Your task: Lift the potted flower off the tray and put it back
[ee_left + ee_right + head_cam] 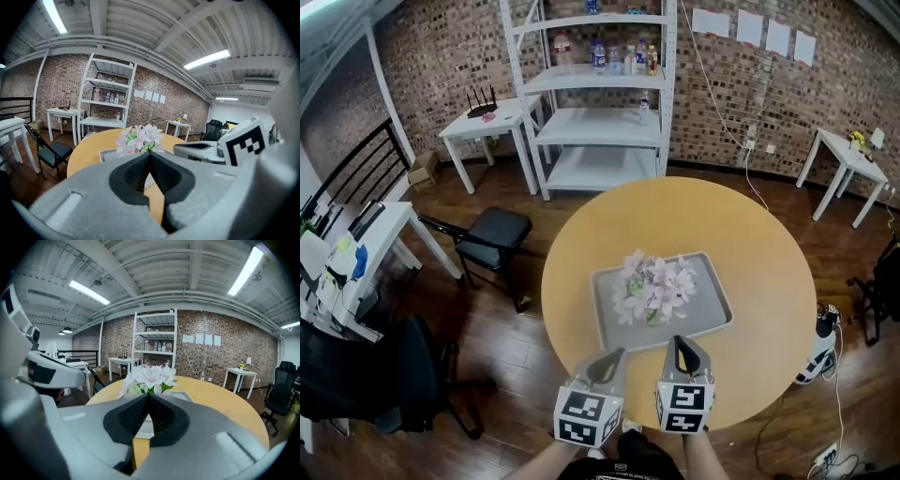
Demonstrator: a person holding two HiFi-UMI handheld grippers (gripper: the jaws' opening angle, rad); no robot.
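The potted flower (653, 291), pale pink and white blooms over a small pot, stands on the grey tray (713, 299) in the middle of the round wooden table (769, 253). Both grippers hover at the table's near edge, short of the tray. My left gripper (612, 355) is shut with nothing in it, its pads meeting in front of the flower (140, 138). My right gripper (677, 343) is shut and empty too, pointing at the flower (149, 378) and the tray (185, 396) beyond its tips.
A black chair (492, 234) stands left of the table and an office chair (384, 380) at the near left. White shelving (595, 94) and small white tables (487, 127) line the brick wall. A white desk (356, 253) sits at far left.
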